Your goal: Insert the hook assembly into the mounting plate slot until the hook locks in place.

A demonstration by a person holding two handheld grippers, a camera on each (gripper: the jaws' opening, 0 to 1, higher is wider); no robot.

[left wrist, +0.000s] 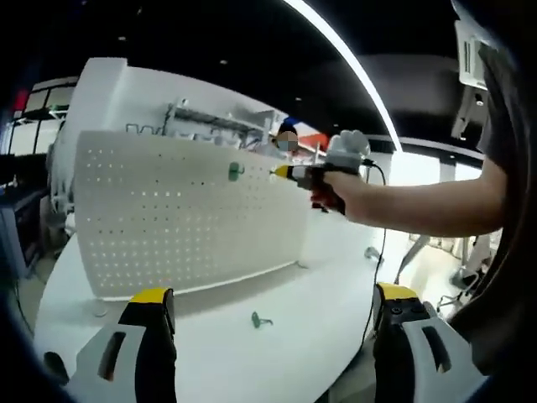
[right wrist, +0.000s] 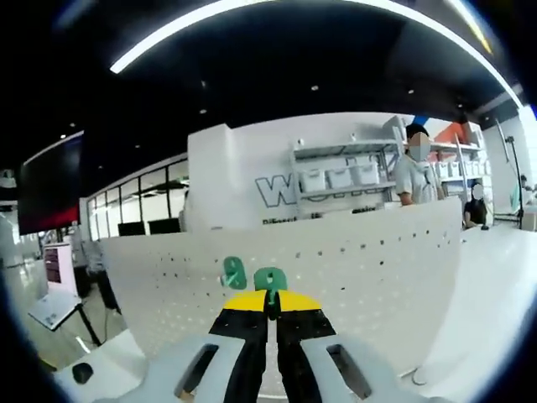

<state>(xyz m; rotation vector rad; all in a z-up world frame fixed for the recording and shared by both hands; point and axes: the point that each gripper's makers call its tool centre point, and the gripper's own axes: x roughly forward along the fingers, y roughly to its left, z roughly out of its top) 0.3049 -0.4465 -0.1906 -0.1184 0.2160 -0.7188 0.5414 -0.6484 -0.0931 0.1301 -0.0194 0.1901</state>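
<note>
A white pegboard mounting plate [left wrist: 185, 218] stands upright on the white table [left wrist: 327, 277]. One green hook [left wrist: 236, 171] hangs in the board near its top right. A second green hook [left wrist: 260, 320] lies loose on the table in front of the board, between my left gripper's [left wrist: 273, 304] wide-open yellow-tipped jaws. My right gripper [left wrist: 281, 172], held by a gloved hand, reaches in from the right, level with the hung hook. In the right gripper view, the right gripper [right wrist: 270, 298] is shut on a green hook [right wrist: 270, 279], just right of the hung hook [right wrist: 233, 270] and close to the board [right wrist: 361, 269].
A person's forearm [left wrist: 419, 206] crosses the right side, with a cable [left wrist: 382, 243] trailing down to the table. Behind the board are a white wall with shelves [right wrist: 340, 176] and a person standing [right wrist: 415, 172]. A small metal part [left wrist: 373, 253] lies at the table's right.
</note>
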